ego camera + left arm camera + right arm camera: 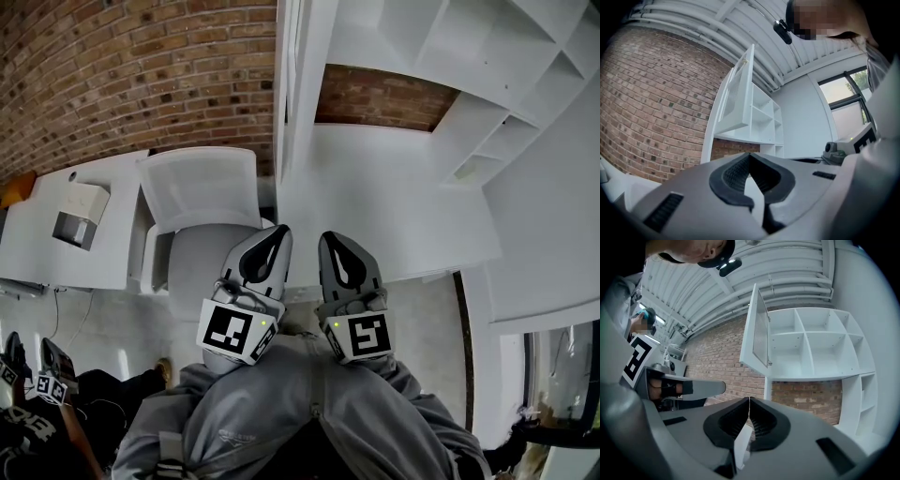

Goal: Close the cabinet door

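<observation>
1. The cabinet door (758, 329) was seen swung open from the left edge of the cabinet (820, 343). It stood above and well apart from both grippers.
2. The door was a flat white frame round a paler panel, with a small knob (769, 363) at its lower corner. The cabinet was made up of white, square, open compartments.
3. A rough brick wall (141, 66) was seen behind. A smooth white worktop (394, 206) lay under the shelves, and a white chair (202, 187) and a white desk (37, 244) were set to the left.
4. The left gripper (279, 231) and the right gripper (329, 238) were held side by side near the grey sleeves (281, 403), pointed roughly level toward the cabinet. Each pair of jaws was closed, ribbed dark pads met, and nothing was gripped.
</observation>
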{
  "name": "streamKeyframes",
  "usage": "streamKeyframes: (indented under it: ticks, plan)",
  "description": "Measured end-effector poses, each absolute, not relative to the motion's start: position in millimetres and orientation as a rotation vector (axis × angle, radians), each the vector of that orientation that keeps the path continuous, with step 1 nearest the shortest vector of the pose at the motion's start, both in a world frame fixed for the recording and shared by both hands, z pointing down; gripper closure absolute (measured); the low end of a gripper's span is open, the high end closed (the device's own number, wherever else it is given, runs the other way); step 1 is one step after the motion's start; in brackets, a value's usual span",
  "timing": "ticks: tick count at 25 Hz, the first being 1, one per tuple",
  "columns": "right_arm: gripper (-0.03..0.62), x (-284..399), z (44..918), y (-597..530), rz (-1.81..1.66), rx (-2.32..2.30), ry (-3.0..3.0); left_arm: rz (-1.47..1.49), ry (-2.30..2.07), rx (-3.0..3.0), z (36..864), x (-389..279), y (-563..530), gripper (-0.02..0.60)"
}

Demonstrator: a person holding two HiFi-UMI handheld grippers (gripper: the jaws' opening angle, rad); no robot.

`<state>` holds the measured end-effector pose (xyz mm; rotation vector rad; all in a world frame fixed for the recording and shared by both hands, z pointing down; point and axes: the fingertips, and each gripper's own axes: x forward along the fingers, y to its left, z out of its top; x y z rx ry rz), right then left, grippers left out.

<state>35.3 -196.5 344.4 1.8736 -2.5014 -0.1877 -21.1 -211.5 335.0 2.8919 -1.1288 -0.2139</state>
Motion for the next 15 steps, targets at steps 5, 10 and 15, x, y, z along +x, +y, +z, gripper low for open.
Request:
streamKeyframes:
  ticks: [5,10,15]
  plan:
    - [0.566,37,332,-202,-0.242,1.831,-2.512,-0.24,-1.181,2.9,318,-25,-215,0.578]
    - [0.566,29,322,-201,-0.28,1.771,-2.57,-0.26,-1.208,2.894,308,-26,-219,0.578]
    - [0.566,26,311,-201,-0.334,1.765,-2.591,-0.273,-1.195,2.923,297,-23,-217,0.578]
